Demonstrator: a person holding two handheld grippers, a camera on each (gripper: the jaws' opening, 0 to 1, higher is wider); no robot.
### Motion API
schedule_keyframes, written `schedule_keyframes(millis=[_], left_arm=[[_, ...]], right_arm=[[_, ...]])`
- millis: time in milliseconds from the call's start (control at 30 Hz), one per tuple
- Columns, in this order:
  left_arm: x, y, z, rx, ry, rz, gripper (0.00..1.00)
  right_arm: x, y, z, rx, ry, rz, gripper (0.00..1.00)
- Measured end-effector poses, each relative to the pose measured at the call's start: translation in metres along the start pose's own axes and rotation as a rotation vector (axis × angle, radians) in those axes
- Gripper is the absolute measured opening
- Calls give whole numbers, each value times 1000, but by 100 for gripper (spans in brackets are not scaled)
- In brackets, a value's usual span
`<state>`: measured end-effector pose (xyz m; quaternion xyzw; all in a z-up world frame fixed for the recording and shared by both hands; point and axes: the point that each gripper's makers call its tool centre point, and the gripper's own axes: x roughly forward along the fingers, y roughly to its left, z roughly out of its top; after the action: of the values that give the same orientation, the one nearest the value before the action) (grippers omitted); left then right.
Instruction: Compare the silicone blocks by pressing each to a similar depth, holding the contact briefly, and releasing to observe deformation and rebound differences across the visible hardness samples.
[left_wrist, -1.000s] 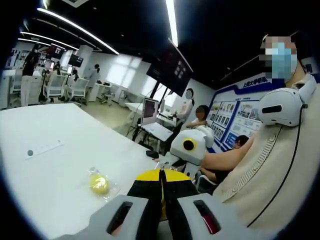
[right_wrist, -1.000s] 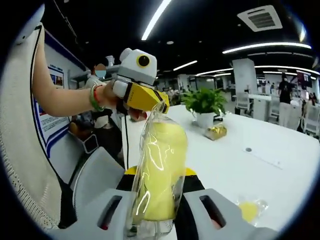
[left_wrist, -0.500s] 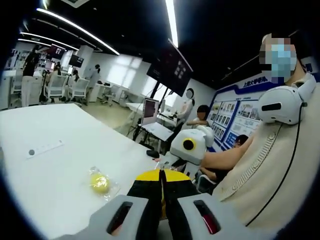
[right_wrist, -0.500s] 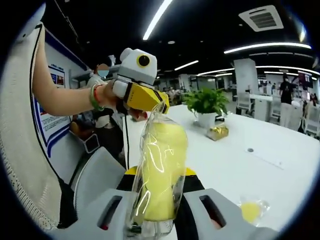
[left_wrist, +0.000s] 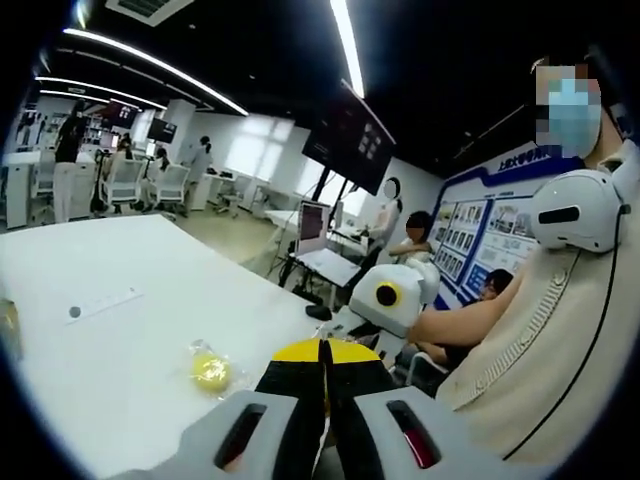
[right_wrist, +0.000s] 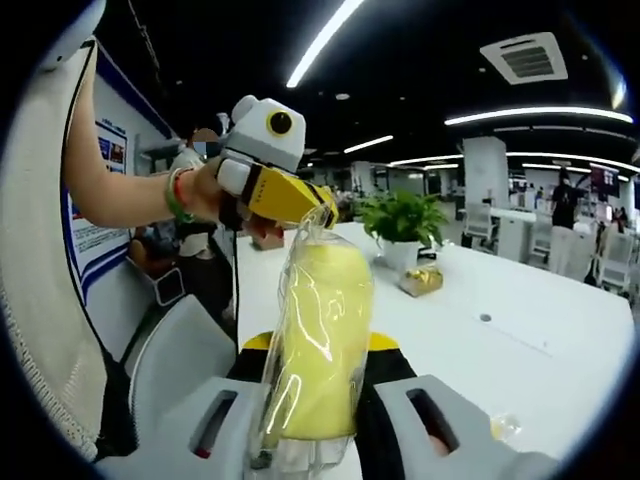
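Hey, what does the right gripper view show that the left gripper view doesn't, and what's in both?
The right gripper view has the right gripper shut on a bagged yellow block, the left gripper pinching the top of the bag, a potted plant and a gold packet. The left gripper view has a wall monitor, a poster board, a white headset and that gripper's shut jaws. Both show the white table and a small bagged yellow piece lying on it.

bright ceiling strip lights (left_wrist: 345, 45), glare on white table (left_wrist: 120, 340), fisheye warp at edges, bg soft
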<state>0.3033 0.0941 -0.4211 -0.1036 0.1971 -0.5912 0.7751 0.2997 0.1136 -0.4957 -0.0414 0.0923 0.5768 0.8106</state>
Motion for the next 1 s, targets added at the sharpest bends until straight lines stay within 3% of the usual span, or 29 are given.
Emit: schedule_keyframes(millis=[67, 133, 200, 267, 600, 867, 1000], left_arm=[[0, -1, 0, -4, -1, -1, 0], [1, -1, -1, -23, 4, -6, 0], [2, -1, -2, -108, 9, -11, 0], [2, 2, 0, -84, -5, -4, 0], [2, 2, -4, -106, -13, -13, 0], [-3, 12, -17, -142, -13, 11, 0], [-2, 15, -25, -167, -12, 10, 0]], right_arm=[[-1, -4, 1, -71, -11, -22, 17], [-1, -4, -2, -59, 0, -22, 20], [-1, -3, -3, -52, 7, -19, 23], [0, -4, -5, -46, 13, -31, 30], [3, -7, -9, -44, 23, -63, 42], [-1, -17, -10, -3, 8, -127, 57], [-5, -16, -10, 4, -4, -134, 58]])
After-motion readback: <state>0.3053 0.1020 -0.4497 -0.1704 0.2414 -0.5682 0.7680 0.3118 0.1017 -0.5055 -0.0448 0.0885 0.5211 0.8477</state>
